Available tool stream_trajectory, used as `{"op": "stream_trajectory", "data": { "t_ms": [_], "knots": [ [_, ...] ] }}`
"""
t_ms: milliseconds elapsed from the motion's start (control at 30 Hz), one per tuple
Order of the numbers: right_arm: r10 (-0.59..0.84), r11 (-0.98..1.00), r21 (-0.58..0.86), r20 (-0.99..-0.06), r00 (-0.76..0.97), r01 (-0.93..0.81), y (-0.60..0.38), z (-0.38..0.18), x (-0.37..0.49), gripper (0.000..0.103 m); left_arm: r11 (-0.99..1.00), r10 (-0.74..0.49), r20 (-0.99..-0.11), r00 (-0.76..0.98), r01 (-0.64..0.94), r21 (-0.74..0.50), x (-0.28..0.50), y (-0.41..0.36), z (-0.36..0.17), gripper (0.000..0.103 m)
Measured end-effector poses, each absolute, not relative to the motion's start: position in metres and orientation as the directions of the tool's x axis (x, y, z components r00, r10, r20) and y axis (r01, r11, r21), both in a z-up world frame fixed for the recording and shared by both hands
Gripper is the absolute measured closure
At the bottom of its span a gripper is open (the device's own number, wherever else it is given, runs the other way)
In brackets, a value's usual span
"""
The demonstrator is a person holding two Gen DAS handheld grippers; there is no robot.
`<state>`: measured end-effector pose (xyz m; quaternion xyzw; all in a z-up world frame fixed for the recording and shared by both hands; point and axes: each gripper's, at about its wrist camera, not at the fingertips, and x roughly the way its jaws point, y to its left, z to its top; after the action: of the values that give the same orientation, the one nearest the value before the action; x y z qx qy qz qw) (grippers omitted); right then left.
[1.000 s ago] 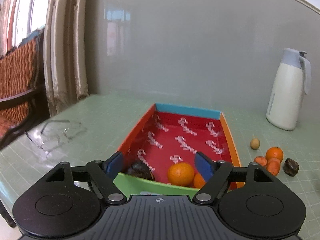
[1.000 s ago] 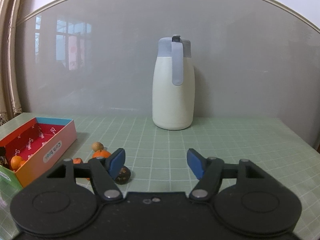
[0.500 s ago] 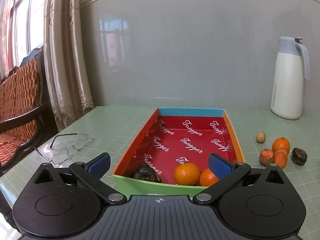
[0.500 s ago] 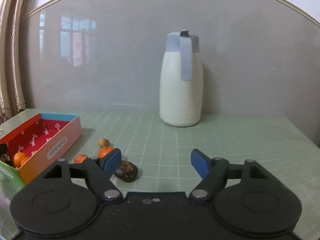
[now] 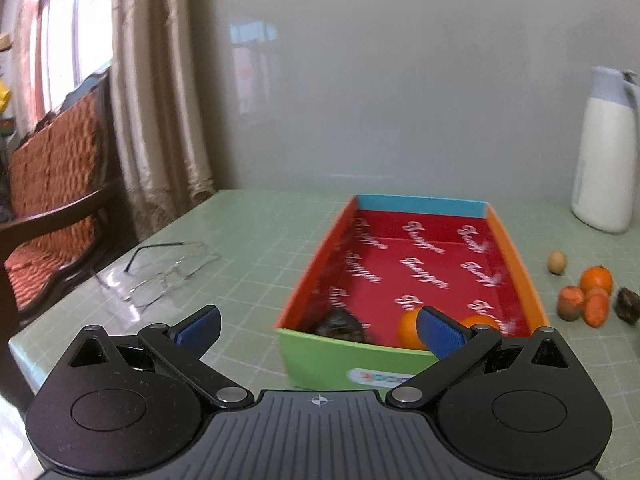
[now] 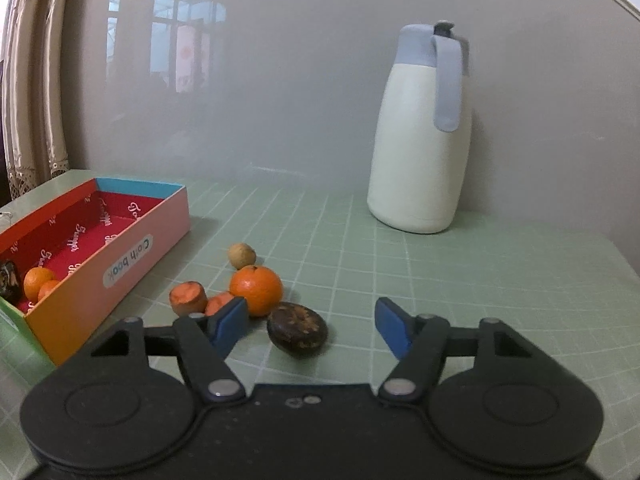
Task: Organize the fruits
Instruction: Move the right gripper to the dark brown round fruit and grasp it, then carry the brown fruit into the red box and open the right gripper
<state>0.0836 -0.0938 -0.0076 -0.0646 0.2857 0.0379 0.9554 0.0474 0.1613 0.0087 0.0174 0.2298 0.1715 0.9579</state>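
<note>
Green gridded counter (image 6: 460, 280): right hand-held gripper (image 6: 308, 324) wide, now nearer dark fruit (image 6: 297, 331); left hand-held gripper (image 5: 318, 326) wide, empty, shifted left of box (image 5: 352, 354) holding oranges (image 5: 410, 330).

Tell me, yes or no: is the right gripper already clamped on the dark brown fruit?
No. The right gripper is open, and the dark brown fruit lies on the table between its fingertips, ungripped.
</note>
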Motion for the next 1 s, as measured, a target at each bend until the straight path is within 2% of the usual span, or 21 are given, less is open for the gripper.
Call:
{"op": "stream_trajectory", "data": {
  "t_ms": [233, 400, 467, 533, 767, 1000],
  "knots": [
    [0.038, 0.988, -0.099, -0.596, 0.802, -0.121, -0.089, -0.017, 0.098, 0.039, 0.919, 0.381, -0.44, 0.813, -0.387, 0.079, 0.043, 0.189, 0.006, 0.0],
    [0.036, 0.99, -0.083, -0.624, 0.781, -0.111, -0.09, -0.023, 0.107, 0.045, 0.913, 0.386, -0.444, 0.809, -0.403, 0.06, 0.041, 0.199, 0.003, 0.0],
    [0.038, 0.991, -0.074, -0.637, 0.77, -0.11, -0.09, -0.026, 0.11, 0.052, 0.914, 0.384, -0.443, 0.81, -0.402, 0.057, 0.04, 0.2, 0.003, 0.0],
    [0.038, 0.991, -0.074, -0.654, 0.755, -0.114, -0.089, -0.029, 0.113, 0.063, 0.915, 0.384, -0.441, 0.811, -0.4, 0.06, 0.039, 0.199, 0.002, 0.0],
    [0.029, 0.99, -0.086, -0.659, 0.752, -0.113, -0.087, -0.029, 0.112, 0.066, 0.913, 0.387, -0.442, 0.81, -0.404, 0.058, 0.039, 0.199, 0.002, 0.0],
    [0.055, 0.987, -0.086, -0.605, 0.795, -0.133, -0.081, -0.008, 0.097, 0.067, 0.907, 0.394, -0.43, 0.812, -0.419, 0.038, 0.037, 0.202, 0.004, 0.0]
  ]
}}
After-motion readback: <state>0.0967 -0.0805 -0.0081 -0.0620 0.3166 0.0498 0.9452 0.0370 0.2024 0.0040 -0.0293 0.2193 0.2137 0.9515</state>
